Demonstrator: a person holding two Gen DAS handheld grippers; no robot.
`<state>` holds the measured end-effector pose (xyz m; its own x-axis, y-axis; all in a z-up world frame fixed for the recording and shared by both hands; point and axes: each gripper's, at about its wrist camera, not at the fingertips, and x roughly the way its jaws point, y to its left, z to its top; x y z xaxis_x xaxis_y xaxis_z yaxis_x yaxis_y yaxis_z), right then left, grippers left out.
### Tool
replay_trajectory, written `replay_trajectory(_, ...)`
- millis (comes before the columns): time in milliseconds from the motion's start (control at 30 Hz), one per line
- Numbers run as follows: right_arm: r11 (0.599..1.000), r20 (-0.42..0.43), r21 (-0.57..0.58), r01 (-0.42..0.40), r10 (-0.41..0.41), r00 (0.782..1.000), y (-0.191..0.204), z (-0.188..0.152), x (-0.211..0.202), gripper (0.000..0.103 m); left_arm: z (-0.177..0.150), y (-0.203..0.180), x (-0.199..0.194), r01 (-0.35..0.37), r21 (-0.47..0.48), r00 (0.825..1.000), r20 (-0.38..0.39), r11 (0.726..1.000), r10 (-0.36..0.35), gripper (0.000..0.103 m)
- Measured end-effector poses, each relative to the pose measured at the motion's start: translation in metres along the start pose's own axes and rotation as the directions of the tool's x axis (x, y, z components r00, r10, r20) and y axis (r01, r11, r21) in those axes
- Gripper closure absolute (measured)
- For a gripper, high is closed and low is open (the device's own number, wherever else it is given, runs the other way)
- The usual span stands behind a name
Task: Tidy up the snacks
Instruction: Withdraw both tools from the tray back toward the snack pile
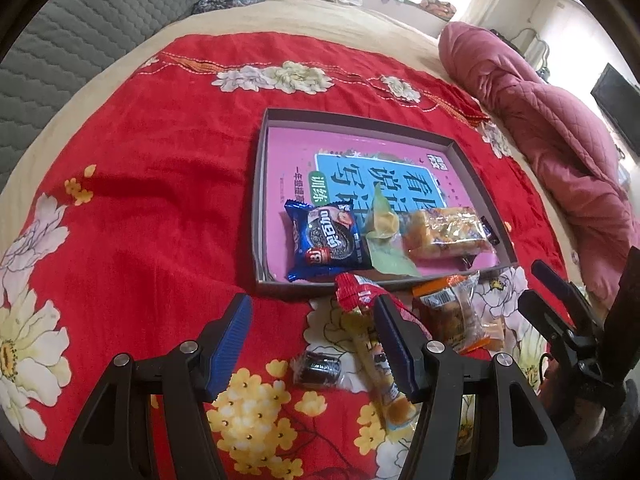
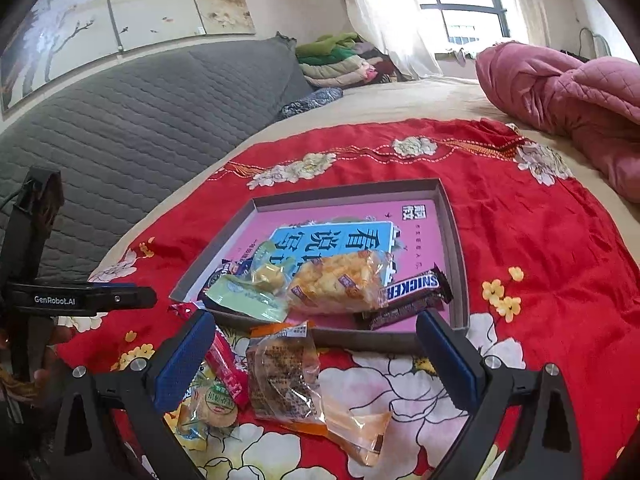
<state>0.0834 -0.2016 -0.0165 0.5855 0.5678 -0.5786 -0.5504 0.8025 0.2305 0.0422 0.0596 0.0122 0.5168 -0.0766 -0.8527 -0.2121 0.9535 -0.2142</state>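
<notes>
- The red floral cloth (image 2: 540, 220) covers the bed, and every snack lies on it or in the tray.
- The grey tray (image 1: 262, 184) sits mid-cloth, well ahead of both claws; its pink base carries a blue panel of large Chinese characters.
- The left gripper (image 1: 316, 344) is spread wide and grasps nothing; its right finger (image 1: 394, 344) lies over the long red-and-yellow stick snack (image 1: 370, 344), which lies outside the tray, just before its near wall.
- The right gripper (image 2: 316, 364) is likewise released and empty, its fingers straddling the clear orange-edged cake packet (image 2: 288, 376) on the cloth, not touching it.
- In the tray's near end lie four items in a row: a blue cookie packet (image 1: 326, 242) with a dark round biscuit pictured, a pale green wrapper (image 2: 248, 300), a clear bag of yellow pastry (image 2: 336, 284), and a brown bar reading "SNICKER" (image 2: 404, 298).
- The other gripper's body reads "GenRobot.AI" in the right wrist view.
- A small dark clear-wrapped sweet (image 1: 318, 368) lies between the left fingers.
</notes>
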Motion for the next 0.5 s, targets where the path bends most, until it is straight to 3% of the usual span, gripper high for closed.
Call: replay_trajectory(500, 0.994, -0.086, -0.101, 0.047, -0.056, 0.995, 0.032, -0.015, 0.011, 0.001, -0.026, -0.004, 0.03, -0.02, 0.04, 0.99, -0.138, 0.999, 0.025, 0.038)
